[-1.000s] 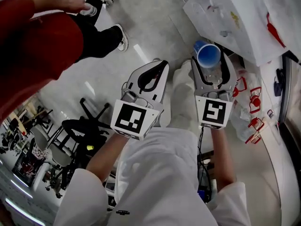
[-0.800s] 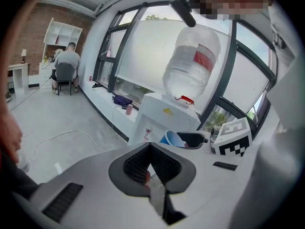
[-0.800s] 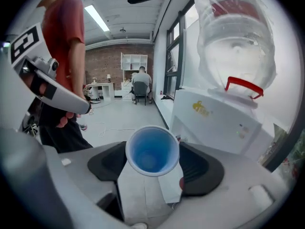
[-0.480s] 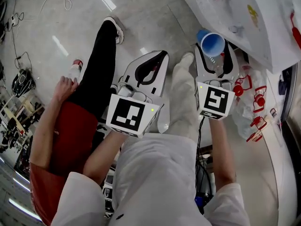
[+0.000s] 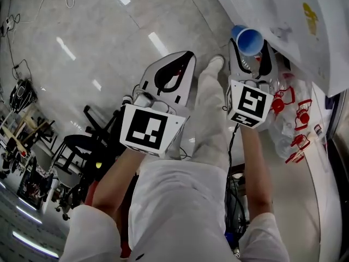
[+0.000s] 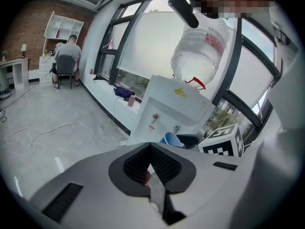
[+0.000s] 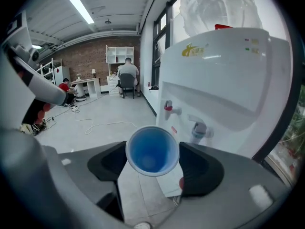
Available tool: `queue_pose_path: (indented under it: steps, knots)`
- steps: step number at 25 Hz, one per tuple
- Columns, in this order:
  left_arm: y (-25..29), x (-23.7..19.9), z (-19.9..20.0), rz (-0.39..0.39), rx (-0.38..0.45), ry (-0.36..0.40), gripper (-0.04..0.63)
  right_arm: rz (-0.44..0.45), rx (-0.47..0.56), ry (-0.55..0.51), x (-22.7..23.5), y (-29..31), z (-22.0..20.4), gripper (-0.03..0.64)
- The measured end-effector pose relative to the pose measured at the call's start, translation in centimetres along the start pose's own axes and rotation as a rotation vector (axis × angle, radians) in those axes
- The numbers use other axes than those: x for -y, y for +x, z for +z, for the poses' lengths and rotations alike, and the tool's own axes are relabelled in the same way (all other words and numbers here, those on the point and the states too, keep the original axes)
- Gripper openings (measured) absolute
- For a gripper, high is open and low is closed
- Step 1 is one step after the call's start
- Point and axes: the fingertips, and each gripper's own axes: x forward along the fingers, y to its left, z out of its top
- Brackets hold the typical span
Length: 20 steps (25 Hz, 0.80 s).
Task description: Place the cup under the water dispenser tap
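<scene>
PERSON CARRIES CUP TO DISPENSER: A person in a white coat (image 5: 180, 201) holds a blue cup (image 7: 152, 150) out toward a water dispenser (image 7: 224, 75). The right claw (image 5: 250, 52) is clamped on the cup's sides. The left claw (image 6: 150, 150) hangs alongside, pressed together on nothing. The cup is in the air, short of the machine's red tap (image 7: 169, 108) and grey-blue tap (image 7: 198, 128). The carry looks to be in hand. The next move calls for lining the cup's mouth up below one spout, setting it down, then letting go. A large bottle (image 7: 219, 8) tops the dispenser.
</scene>
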Motion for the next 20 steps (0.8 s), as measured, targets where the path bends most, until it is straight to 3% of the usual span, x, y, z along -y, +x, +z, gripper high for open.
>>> queue_pose_path:
  steps: [20]
  knots:
    - [3.0, -1.8, -3.6, 0.025, -0.007, -0.040, 0.008, -0.257, -0.052, 0.084, 4.2, 6.3, -7.0, 0.354]
